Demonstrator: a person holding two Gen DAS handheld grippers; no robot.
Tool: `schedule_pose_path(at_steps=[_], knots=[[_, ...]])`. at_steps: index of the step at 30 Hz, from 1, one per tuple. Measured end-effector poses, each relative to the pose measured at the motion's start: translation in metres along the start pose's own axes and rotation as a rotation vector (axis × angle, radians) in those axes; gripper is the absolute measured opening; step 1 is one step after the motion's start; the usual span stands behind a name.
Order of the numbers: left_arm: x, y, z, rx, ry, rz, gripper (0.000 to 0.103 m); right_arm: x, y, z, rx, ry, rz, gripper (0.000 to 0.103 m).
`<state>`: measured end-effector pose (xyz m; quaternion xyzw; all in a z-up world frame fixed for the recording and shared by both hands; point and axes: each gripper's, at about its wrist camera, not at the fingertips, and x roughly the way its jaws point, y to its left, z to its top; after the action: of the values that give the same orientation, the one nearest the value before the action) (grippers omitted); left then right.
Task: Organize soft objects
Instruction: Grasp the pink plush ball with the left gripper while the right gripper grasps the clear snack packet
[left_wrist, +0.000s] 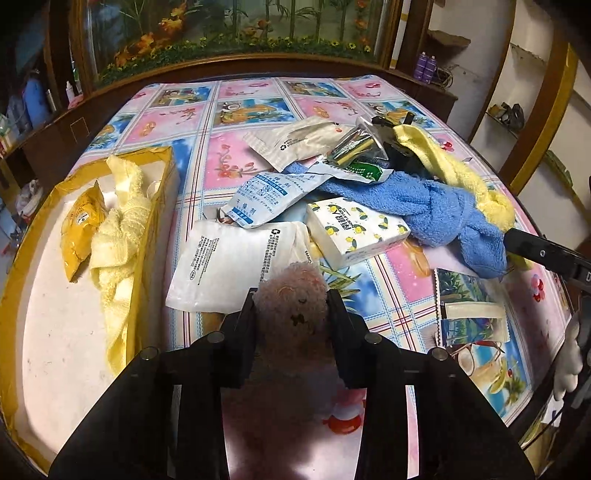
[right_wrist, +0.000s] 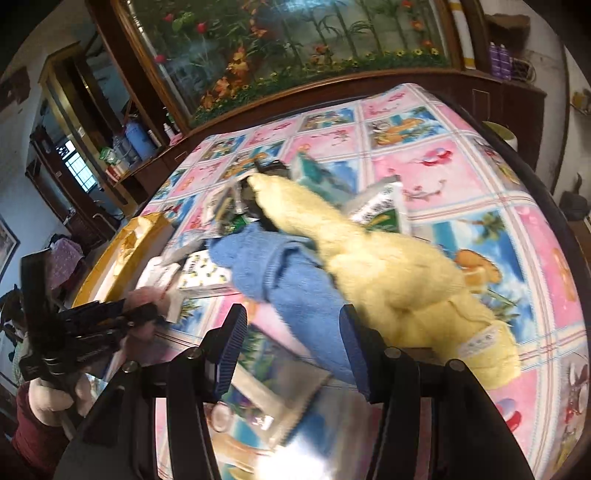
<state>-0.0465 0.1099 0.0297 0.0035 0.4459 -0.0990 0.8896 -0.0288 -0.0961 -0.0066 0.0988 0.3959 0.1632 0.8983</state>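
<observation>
pink and blue picture-patterned cloth covers the counter (left_wrist: 258, 99), with a framed painting of bamboo and orange flowers (left_wrist: 229, 29) on the wall behind it

nearest the left wrist camera, the left hand-held gripper (left_wrist: 290, 301) is closed on a fuzzy pinkish-brown plush toy (left_wrist: 291, 299), one finger pressed against each side of it. just beyond the toy lie a white sachet (left_wrist: 218, 269) and a white tissue pack with a lemon print (left_wrist: 358, 230). to the left sits a yellow-rimmed white box (left_wrist: 48, 295) with a pale yellow towel (left_wrist: 118, 229) draped over its edge and an orange packet (left_wrist: 79, 230) inside

nearest the right wrist camera, the right hand-held gripper (right_wrist: 293, 332) stands partly open over the end of a blue towel (right_wrist: 291, 280); the blue ribbed pads (right_wrist: 232, 339) do not press on the cloth. a yellow towel (right_wrist: 399, 273) lies beside and partly over the blue one, just past the right finger, and runs back into the pile

farther back in the pile are more sachets, a green and white packet (left_wrist: 364, 171), a clear wrapper with something dark and gold in it (left_wrist: 354, 147) and a black object under the far end of the yellow towel
</observation>
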Motion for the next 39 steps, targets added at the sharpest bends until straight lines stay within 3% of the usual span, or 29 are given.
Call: schedule_pose_path(at_steps=[5, 8, 13, 14, 15, 18, 20, 21, 22, 24, 26, 28, 33, 35, 37, 39], knots=[[-0.021, -0.007, -0.013, 0.016, -0.024, -0.059, 0.034, -0.004, -0.015, -0.005, 0.028, 0.013, 0.012, 0.052], [-0.025, -0.012, -0.017, 0.033, -0.021, -0.073, 0.035, 0.0, -0.008, -0.013, -0.004, 0.064, 0.023, 0.052], [0.005, -0.019, -0.022, 0.037, 0.062, -0.066, 0.04, 0.015, 0.008, -0.024, 0.016, 0.135, 0.038, 0.056], [0.007, -0.022, -0.023, 0.042, 0.043, -0.054, 0.042, 0.017, 0.012, -0.025, 0.019, 0.134, 0.041, 0.057], [0.007, -0.025, -0.023, 0.051, 0.036, -0.038, 0.054, 0.019, 0.016, -0.026, 0.016, 0.135, 0.042, 0.059], [0.008, -0.03, -0.023, 0.05, 0.032, -0.038, 0.059, 0.018, 0.028, -0.026, -0.021, 0.148, 0.004, 0.06], [0.008, -0.029, -0.023, 0.042, 0.028, -0.048, 0.058, 0.001, 0.036, -0.027, -0.067, 0.118, -0.002, 0.06], [0.007, -0.027, -0.023, 0.029, 0.023, -0.063, 0.045, -0.01, 0.043, -0.026, -0.111, 0.092, -0.001, 0.06], [0.007, -0.024, -0.023, 0.02, 0.019, -0.07, 0.037, -0.019, 0.052, -0.026, -0.168, 0.069, 0.003, 0.065], [0.007, -0.02, -0.022, 0.002, 0.013, -0.09, 0.034, -0.023, 0.069, -0.027, -0.288, 0.085, 0.039, 0.082], [0.006, -0.017, -0.022, -0.009, 0.009, -0.103, 0.034, -0.007, 0.084, -0.028, -0.408, 0.14, 0.058, 0.082], [0.006, -0.016, -0.023, -0.022, 0.007, -0.111, 0.034, 0.019, 0.088, -0.027, -0.506, 0.197, -0.001, 0.082], [0.006, -0.016, -0.022, -0.028, 0.005, -0.112, 0.034, 0.061, 0.082, -0.034, -0.562, 0.318, -0.013, 0.083], [0.006, -0.015, -0.023, -0.025, 0.003, -0.109, 0.034, 0.061, 0.086, -0.036, -0.584, 0.306, -0.009, 0.082], [0.006, -0.014, -0.023, -0.037, 0.0, -0.12, 0.034, 0.056, 0.086, -0.039, -0.562, 0.295, -0.015, 0.072], [0.006, -0.01, -0.023, -0.066, -0.007, -0.134, 0.032, 0.051, 0.088, -0.045, -0.552, 0.286, -0.025, 0.068]])
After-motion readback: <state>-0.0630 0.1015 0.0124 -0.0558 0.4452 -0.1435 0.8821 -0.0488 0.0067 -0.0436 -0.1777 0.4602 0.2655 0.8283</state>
